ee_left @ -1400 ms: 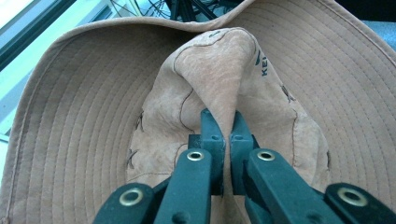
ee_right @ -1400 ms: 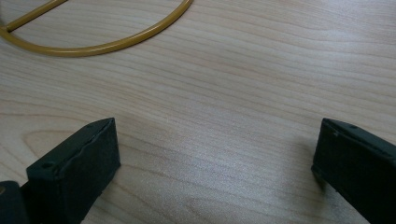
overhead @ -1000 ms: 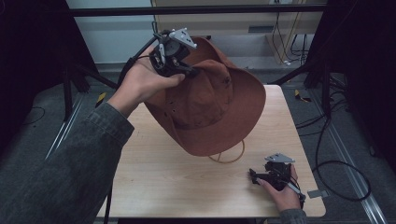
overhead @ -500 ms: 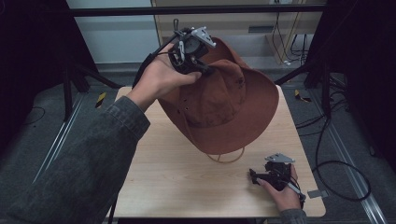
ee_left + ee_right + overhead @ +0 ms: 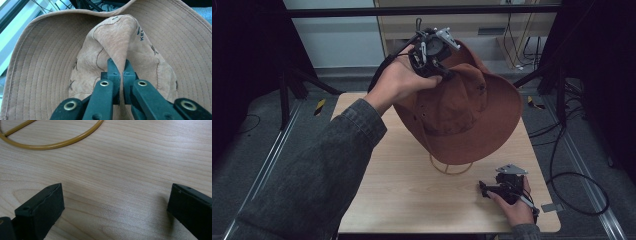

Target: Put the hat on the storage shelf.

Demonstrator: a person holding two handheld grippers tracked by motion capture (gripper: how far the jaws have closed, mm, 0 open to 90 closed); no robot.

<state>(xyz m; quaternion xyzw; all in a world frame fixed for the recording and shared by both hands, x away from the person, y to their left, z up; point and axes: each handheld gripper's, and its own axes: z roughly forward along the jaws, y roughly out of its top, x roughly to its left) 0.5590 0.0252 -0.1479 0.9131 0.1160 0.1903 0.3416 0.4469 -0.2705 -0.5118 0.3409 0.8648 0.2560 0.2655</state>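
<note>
Aloft, left gripper (image 5: 447, 74) pinches the brown hat (image 5: 472, 120); right gripper (image 5: 482, 189) rests spread apart.

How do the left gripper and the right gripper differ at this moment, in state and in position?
The left gripper is shut on a fold of the hat; the right gripper is open and holds nothing. The left gripper is raised above the table, carrying the hat tilted in the air; the right gripper is low, near the table's front right corner. Both have black jaws, and a hand holds each.
</note>
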